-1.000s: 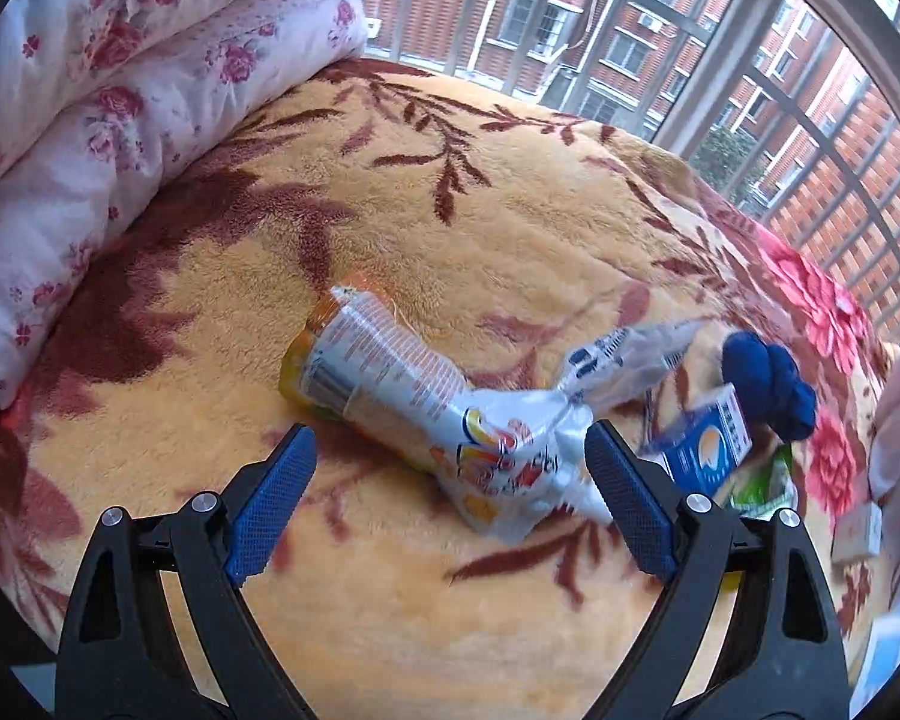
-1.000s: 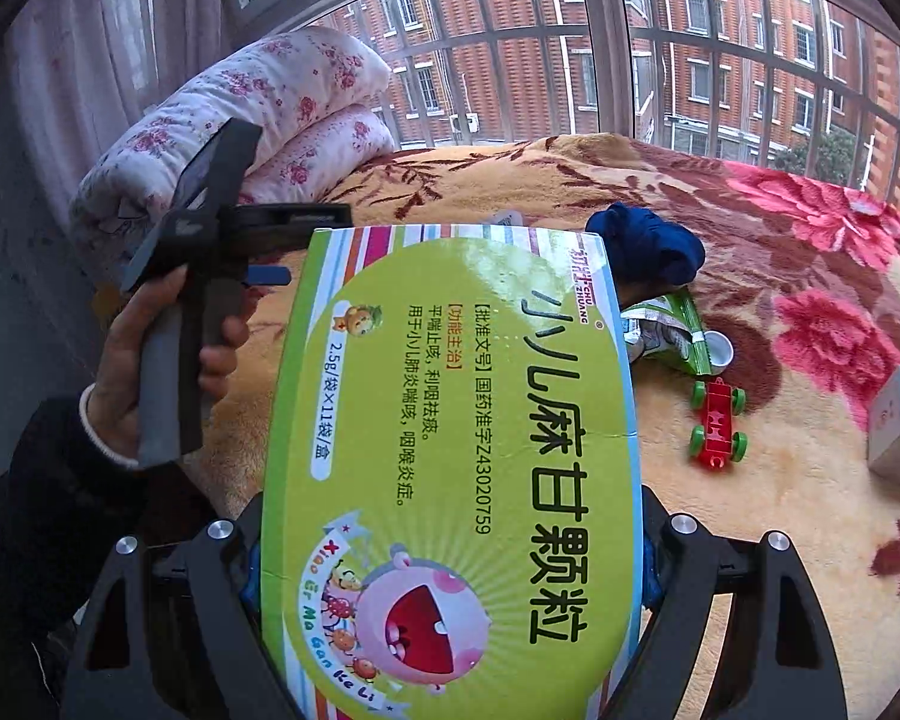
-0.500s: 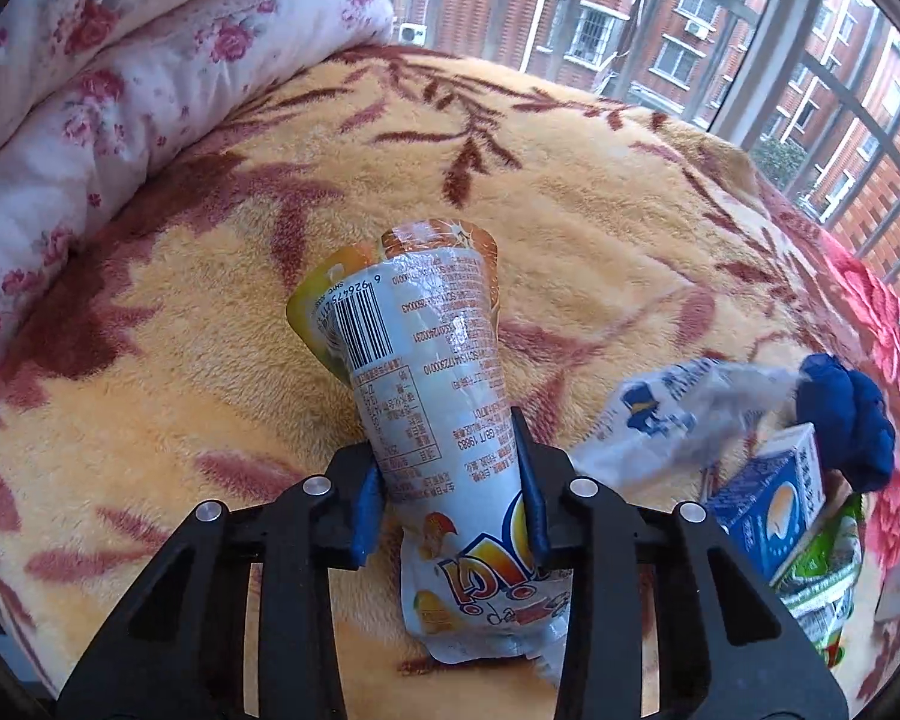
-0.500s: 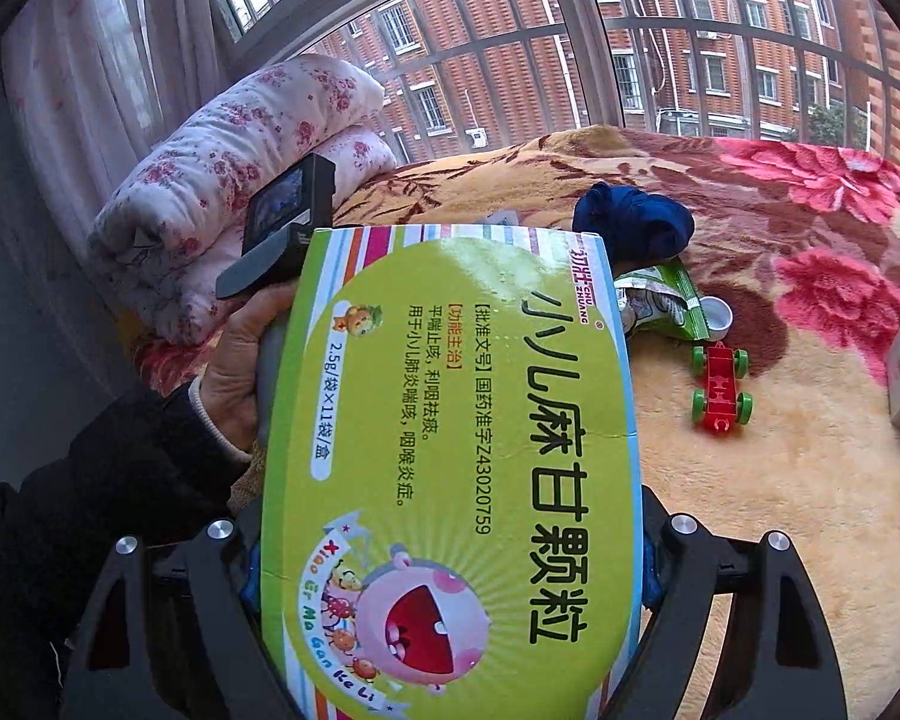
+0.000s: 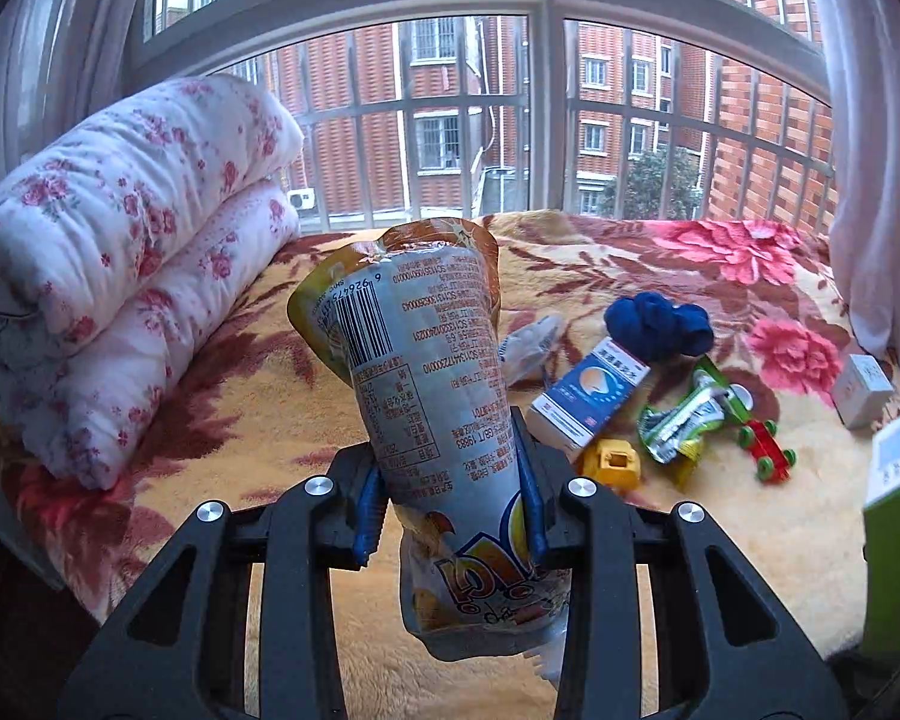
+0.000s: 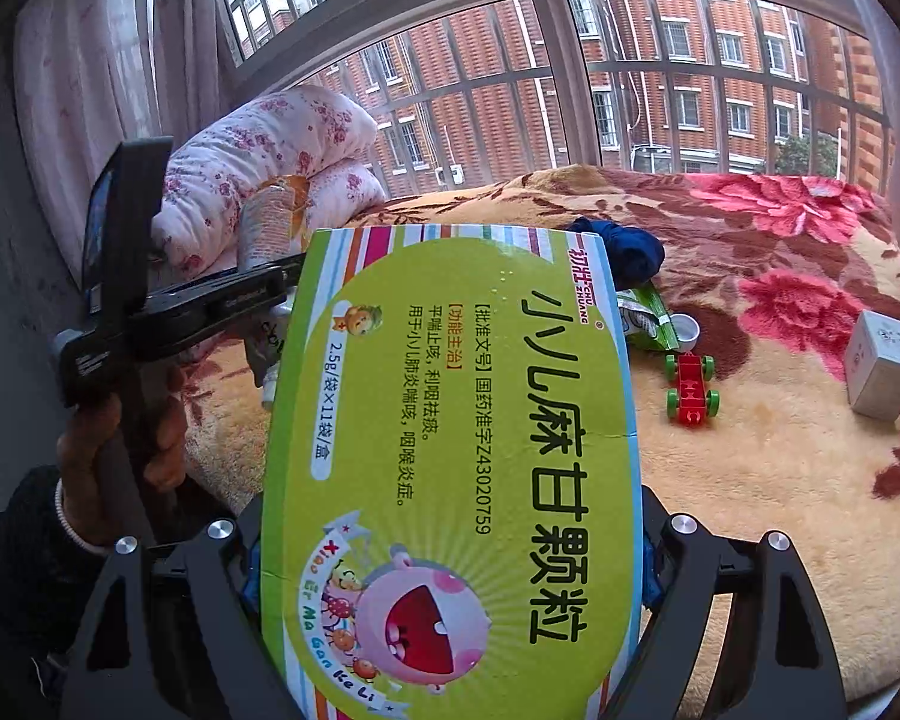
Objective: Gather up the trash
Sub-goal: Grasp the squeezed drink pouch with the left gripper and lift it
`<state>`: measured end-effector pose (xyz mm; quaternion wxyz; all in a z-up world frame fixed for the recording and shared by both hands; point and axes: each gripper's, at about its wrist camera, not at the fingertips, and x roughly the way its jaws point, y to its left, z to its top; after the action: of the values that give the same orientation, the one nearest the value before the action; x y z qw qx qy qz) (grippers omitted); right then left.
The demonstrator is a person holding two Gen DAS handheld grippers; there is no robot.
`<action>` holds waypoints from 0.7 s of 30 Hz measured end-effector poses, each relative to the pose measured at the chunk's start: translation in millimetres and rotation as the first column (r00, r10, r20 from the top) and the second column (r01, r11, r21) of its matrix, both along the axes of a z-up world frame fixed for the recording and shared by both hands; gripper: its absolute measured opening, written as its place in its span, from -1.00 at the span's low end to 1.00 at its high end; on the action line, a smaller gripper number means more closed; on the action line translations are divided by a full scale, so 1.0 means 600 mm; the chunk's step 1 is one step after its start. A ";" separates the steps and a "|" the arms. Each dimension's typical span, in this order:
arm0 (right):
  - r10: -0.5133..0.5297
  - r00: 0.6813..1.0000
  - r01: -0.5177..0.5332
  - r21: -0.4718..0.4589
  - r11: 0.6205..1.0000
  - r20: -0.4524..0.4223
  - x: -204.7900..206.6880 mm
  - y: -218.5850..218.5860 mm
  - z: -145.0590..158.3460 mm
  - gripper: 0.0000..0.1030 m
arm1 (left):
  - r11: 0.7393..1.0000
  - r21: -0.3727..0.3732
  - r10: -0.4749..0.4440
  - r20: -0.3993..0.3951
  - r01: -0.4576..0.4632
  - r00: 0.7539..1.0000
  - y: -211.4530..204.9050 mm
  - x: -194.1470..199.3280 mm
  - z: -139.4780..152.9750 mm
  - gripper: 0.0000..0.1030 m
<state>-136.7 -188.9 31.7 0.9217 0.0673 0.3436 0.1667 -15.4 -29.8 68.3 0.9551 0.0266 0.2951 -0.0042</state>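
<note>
Crumpled silver-orange snack bag point(image 5: 438, 396) upright; green medicine box point(image 6: 450, 468) tilted.

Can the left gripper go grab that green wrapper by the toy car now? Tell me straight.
Probably not yet. The left gripper is already shut on a snack bag, so its jaws are full, though the green wrapper lies uncovered on the blanket.

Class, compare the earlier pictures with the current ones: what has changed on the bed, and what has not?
The left gripper closed on the silver snack bag and lifted it off the blanket. The right gripper kept holding the green medicine box; the toy car and blue cloth stayed put.
</note>
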 end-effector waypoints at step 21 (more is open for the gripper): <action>-0.072 0.997 0.072 0.014 0.997 -0.020 -0.110 0.010 -0.027 0.61 | 0.982 0.070 -0.177 0.001 0.177 0.984 -0.041 -0.175 -0.033 -0.33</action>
<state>-202.9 -183.0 15.3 0.9233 0.0879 0.3486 0.1353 -120.7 -54.7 48.6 0.9504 0.0860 0.2882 -0.0788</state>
